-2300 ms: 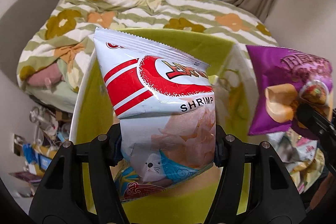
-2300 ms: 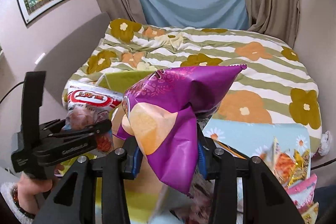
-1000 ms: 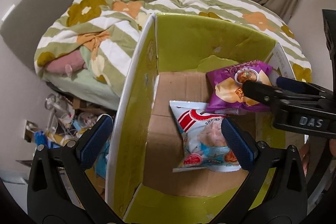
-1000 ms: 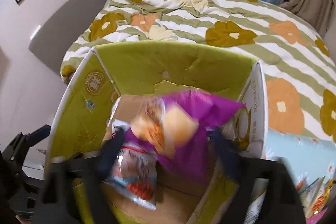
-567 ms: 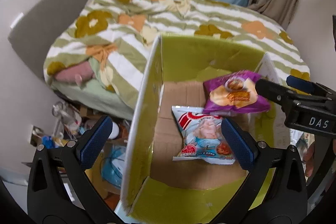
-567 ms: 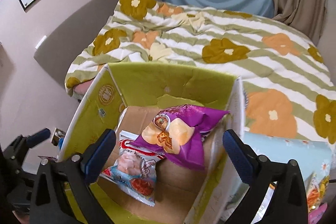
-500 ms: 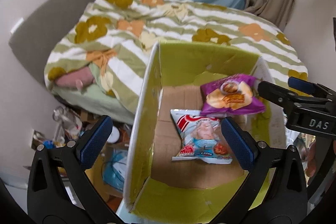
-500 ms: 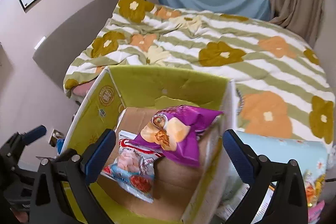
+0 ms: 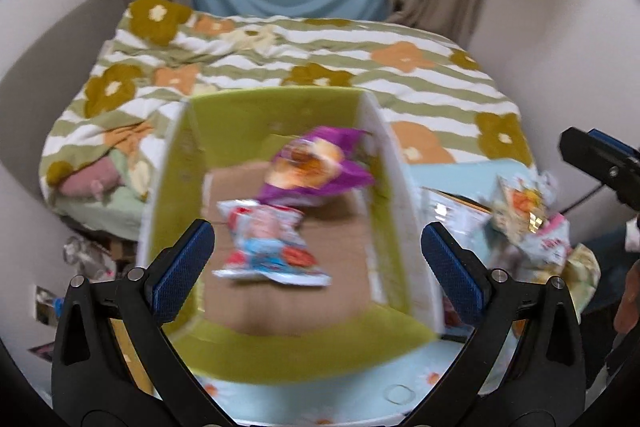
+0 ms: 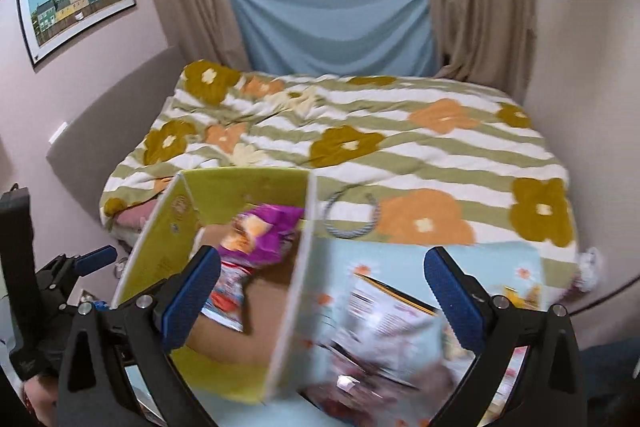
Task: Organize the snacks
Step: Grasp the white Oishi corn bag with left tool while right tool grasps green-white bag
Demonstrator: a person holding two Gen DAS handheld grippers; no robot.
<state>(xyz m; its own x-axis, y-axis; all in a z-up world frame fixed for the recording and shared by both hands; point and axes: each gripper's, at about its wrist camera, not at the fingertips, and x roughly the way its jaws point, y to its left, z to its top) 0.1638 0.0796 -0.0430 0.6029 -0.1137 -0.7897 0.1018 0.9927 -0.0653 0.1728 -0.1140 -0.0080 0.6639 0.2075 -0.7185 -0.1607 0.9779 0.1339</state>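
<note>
A green cardboard box stands open in front of me and also shows in the right wrist view. Inside lie a white and red shrimp chips bag and a purple snack bag, both seen again in the right wrist view: shrimp bag, purple bag. My left gripper is open and empty above the box. My right gripper is open and empty over the box's right wall. A pile of loose snack packs lies right of the box, blurred in the right wrist view.
The box and packs rest on a light blue flowered surface. Behind is a bed with a striped flowered duvet. A striped ring lies on the duvet. Clutter sits on the floor at left.
Both grippers let go of their bags, which now lie in the box. Both grippers have since pulled back and up, and the right one has swung to the right.
</note>
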